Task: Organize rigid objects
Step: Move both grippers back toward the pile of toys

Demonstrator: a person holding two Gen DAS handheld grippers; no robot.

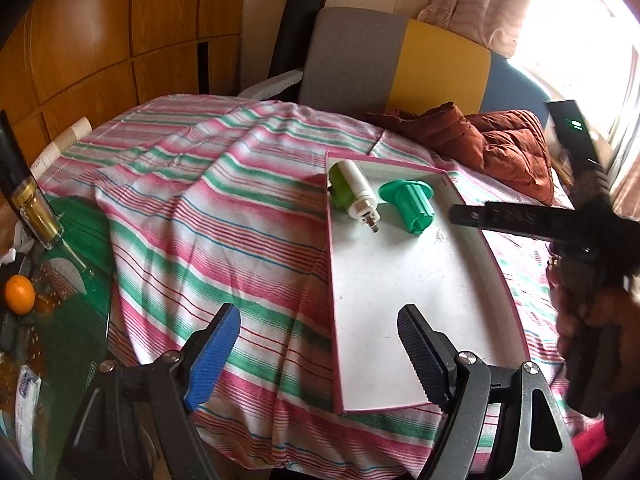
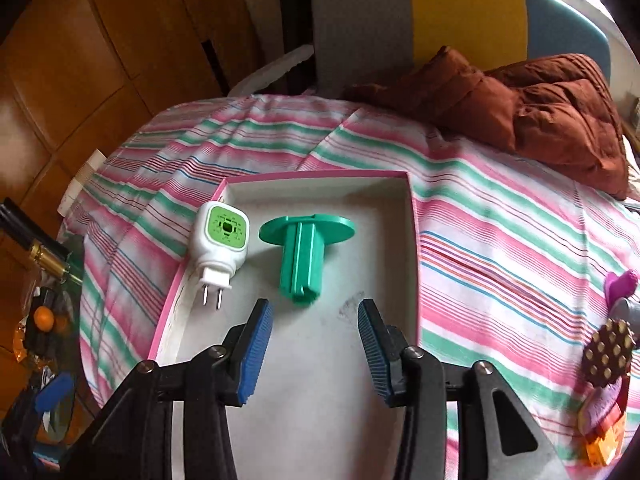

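A shallow white tray with a pink rim [image 1: 400,304] [image 2: 400,184] lies on the striped tablecloth. In it lie a white and green plug-in device [image 1: 352,192] [image 2: 220,240] and a green flanged plastic spool [image 1: 410,204] [image 2: 304,256], side by side at the far end. My left gripper [image 1: 320,352] is open and empty, over the tray's near left edge. My right gripper [image 2: 316,344] is open and empty, just short of the green spool; its arm shows at the right of the left wrist view [image 1: 520,220].
A rust-brown padded jacket [image 1: 500,144] [image 2: 540,112] lies at the table's far right. Small toys [image 2: 608,352] sit at the right edge. A bottle [image 1: 24,192], an orange [image 1: 19,294] and paper cups [image 1: 64,144] are at the left. Chairs [image 1: 352,60] stand behind the table.
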